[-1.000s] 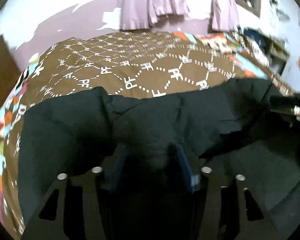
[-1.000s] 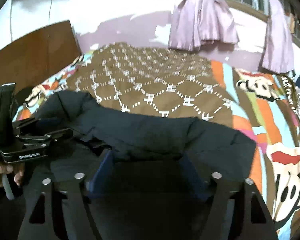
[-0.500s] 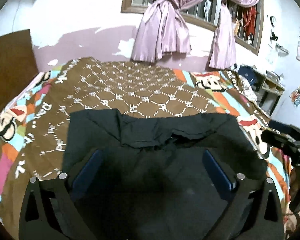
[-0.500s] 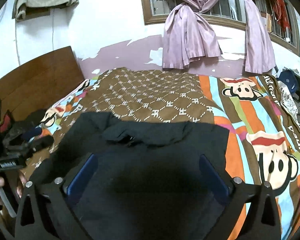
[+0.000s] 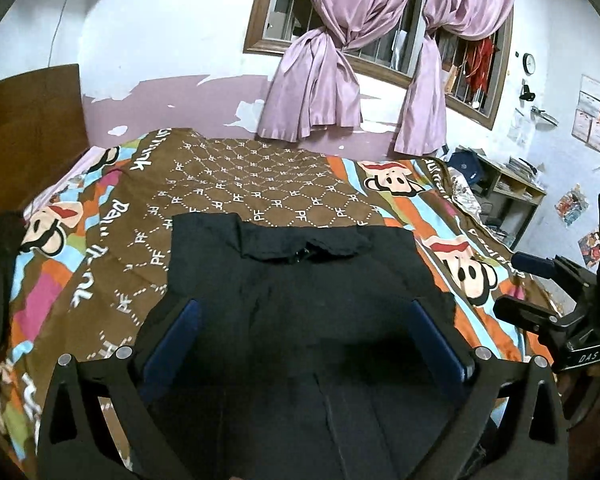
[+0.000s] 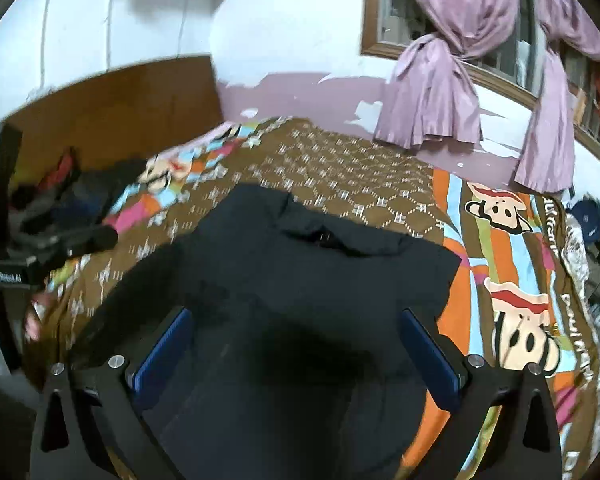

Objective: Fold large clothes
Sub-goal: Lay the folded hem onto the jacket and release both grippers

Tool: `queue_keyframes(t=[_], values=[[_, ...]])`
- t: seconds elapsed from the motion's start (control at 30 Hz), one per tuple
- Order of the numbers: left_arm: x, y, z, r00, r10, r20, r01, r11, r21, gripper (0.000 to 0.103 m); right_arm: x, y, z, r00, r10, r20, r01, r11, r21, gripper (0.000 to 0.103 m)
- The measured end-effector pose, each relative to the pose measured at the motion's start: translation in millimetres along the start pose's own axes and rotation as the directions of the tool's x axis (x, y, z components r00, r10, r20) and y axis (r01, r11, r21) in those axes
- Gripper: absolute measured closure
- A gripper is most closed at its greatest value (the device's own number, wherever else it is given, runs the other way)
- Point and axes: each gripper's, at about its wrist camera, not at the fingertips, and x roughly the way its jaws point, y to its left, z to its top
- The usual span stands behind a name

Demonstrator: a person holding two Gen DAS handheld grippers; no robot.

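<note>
A large black garment (image 5: 300, 280) lies spread flat on the bed, its collar (image 5: 300, 246) at the far end. My left gripper (image 5: 306, 340) hovers above the garment's near half, open wide, with nothing between its blue pads. My right gripper (image 6: 296, 348) is also open and empty over the same black garment (image 6: 300, 280). The right gripper's fingers (image 5: 536, 266) show at the right edge of the left wrist view. In the right wrist view, one of the left gripper's fingers (image 6: 88, 240) shows at the left edge, with a hand (image 6: 32, 320) below it.
The bedspread (image 5: 260, 184) is brown with bright cartoon-monkey stripes. A wooden headboard (image 5: 28, 128) stands on the left, with a pile of dark clothes (image 6: 72, 196) beside it. Purple curtains (image 5: 320, 92) hang on the far wall. A cluttered shelf (image 5: 508, 188) stands to the right.
Both grippers opened and let go of the black garment, then drew back and rose. The garment now lies flat on the bed, farther from both cameras.
</note>
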Motion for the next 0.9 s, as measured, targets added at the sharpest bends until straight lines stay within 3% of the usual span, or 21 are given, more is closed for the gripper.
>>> queue_keyframes(t=[0.3, 0.5, 0.63, 0.77, 0.9], values=[[-38.4, -25.9, -48.7, 0.994, 0.092, -0.064, -0.084, 0.989, 0.119, 0.002, -19.5, 40.7, -42.8, 0.993, 0.010, -0.115, -0.017, 0.998, -0.064, 0.000], [-45.6, -29.9, -94.2, 0.987, 0.095, -0.133, -0.072, 0.983, 0.166, 0.002, -25.3, 56.1, -72.7, 0.996, 0.032, -0.088, -0.036, 0.998, -0.043, 0.000], [-50.9, -21.2, -119.7, 0.981, 0.113, -0.160, -0.086, 0.982, 0.168, 0.002, -13.8, 64.8, -92.7, 0.991, 0.031, -0.127, -0.043, 0.995, -0.089, 0.000], [-52.3, 1.4, -149.1, 0.973, 0.141, -0.185, -0.106, 0.977, 0.186, 0.002, 2.7, 75.0, -122.0, 0.975, 0.065, -0.213, -0.092, 0.989, -0.117, 0.000], [-49.6, 26.4, -178.2, 0.961, 0.160, -0.227, -0.120, 0.976, 0.183, 0.002, 23.2, 86.7, -150.7, 0.938, 0.103, -0.330, -0.157, 0.977, -0.141, 0.000]])
